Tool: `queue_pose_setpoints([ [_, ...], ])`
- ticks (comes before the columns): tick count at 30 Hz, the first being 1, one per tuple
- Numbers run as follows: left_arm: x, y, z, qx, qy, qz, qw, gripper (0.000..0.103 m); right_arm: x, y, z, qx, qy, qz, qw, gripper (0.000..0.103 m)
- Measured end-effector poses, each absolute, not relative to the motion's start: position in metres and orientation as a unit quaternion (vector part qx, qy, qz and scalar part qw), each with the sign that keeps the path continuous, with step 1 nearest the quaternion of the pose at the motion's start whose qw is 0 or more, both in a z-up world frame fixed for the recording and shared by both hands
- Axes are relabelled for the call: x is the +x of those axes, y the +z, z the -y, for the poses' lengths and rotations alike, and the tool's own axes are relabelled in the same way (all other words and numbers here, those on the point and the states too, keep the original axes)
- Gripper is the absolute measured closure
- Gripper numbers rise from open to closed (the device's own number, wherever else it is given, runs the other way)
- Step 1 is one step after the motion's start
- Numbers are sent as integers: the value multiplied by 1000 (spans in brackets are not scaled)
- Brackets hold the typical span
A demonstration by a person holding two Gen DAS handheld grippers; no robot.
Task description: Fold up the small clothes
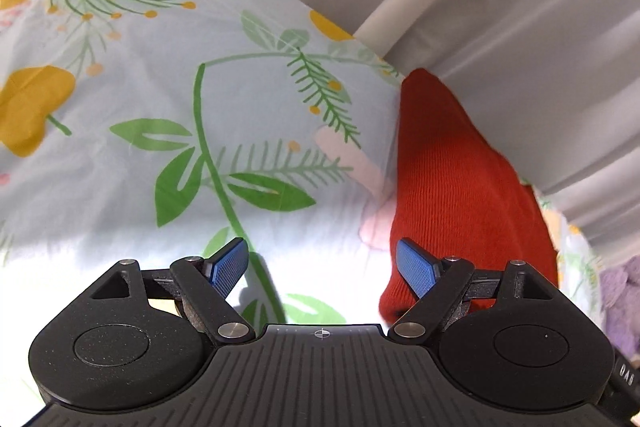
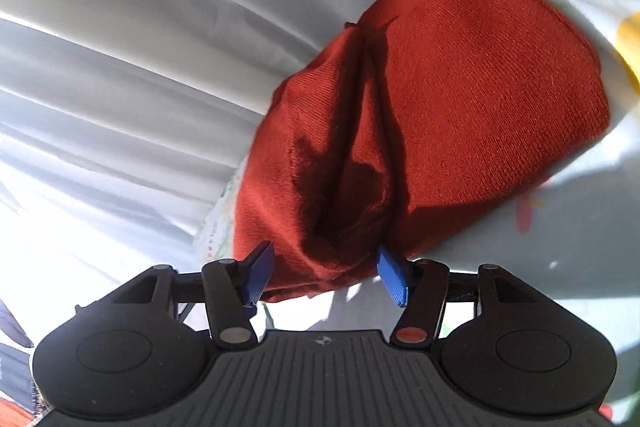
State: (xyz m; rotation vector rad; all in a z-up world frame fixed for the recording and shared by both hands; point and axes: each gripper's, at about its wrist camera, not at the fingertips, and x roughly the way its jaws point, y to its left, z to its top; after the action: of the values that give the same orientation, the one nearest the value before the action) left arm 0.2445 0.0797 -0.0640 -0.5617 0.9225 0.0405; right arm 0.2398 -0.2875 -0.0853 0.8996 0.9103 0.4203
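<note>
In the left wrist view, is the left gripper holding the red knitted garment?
No. The left gripper is open over the floral sheet; the red knitted garment lies beside it.

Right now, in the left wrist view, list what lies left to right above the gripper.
Yellow flower print → green leafy stem print → red knit garment → white curtain → purple cloth at the right edge.

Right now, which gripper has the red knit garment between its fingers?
The right gripper: red knit garment sits between its open fingers. The left gripper frames only floral sheet.

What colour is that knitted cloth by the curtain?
Deep orange-red, all one colour. The knitted cloth shows best in the right wrist view.
</note>
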Motion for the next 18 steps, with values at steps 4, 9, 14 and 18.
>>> queue_pose_setpoints([
  [4,238,-62,-74,-247,27,-446,860,17,243,-82,275,409,181,-419,790,75],
  [9,232,-56,-70,-209,31,-452,866,17,239,-70,273,418,183,-390,799,86],
  [14,229,-59,-63,-197,19,-461,865,17,246,-72,282,376,139,-405,822,86],
  [18,229,-62,-58,-182,26,-469,864,17,250,-65,273,324,154,-420,833,79],
])
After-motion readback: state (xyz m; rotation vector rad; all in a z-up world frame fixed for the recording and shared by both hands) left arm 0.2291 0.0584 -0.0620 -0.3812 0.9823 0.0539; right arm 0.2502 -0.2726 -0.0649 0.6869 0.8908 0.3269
